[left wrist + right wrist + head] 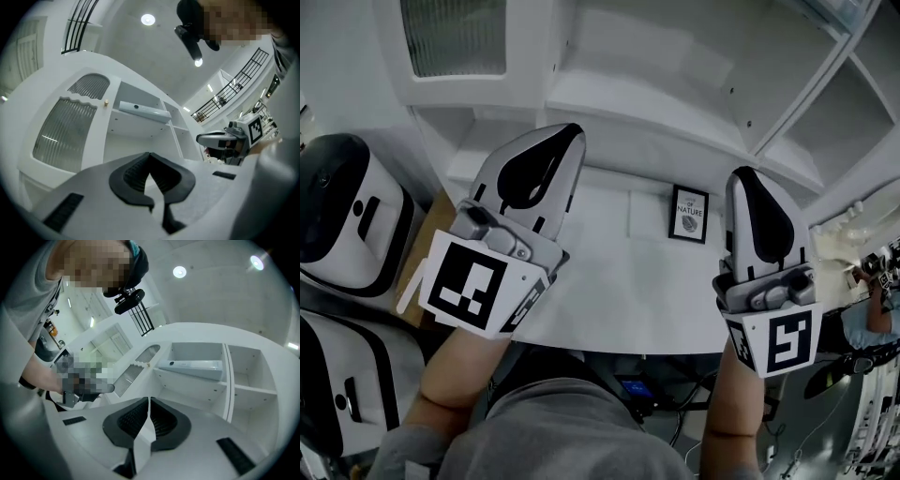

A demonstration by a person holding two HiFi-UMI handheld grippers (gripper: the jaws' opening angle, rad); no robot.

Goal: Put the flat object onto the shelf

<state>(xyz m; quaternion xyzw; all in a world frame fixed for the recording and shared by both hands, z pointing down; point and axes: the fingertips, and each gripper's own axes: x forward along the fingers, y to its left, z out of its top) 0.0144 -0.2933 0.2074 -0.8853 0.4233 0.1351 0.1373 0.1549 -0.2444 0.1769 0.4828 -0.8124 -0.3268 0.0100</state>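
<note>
A small black-framed picture (689, 213), the flat object, rests on the white table (609, 281) near the foot of the white shelf unit (825, 141). Whether it lies flat or leans, I cannot tell. My left gripper (570, 131) hovers above the table's left part, its tips left of the picture. My right gripper (746, 176) is raised just right of the picture. Both are shut with nothing between the jaws. The left gripper view shows its closed tips (149, 154) aimed at the shelf's open compartments (140, 126). The right gripper's closed tips (149, 400) face the same compartments (197, 362).
A ribbed-glass cabinet door (455, 37) stands left of the open shelves. Two white and black machines (347, 211) sit at the far left beside a brown board (431, 234). Small cluttered items (862, 225) lie at the right edge.
</note>
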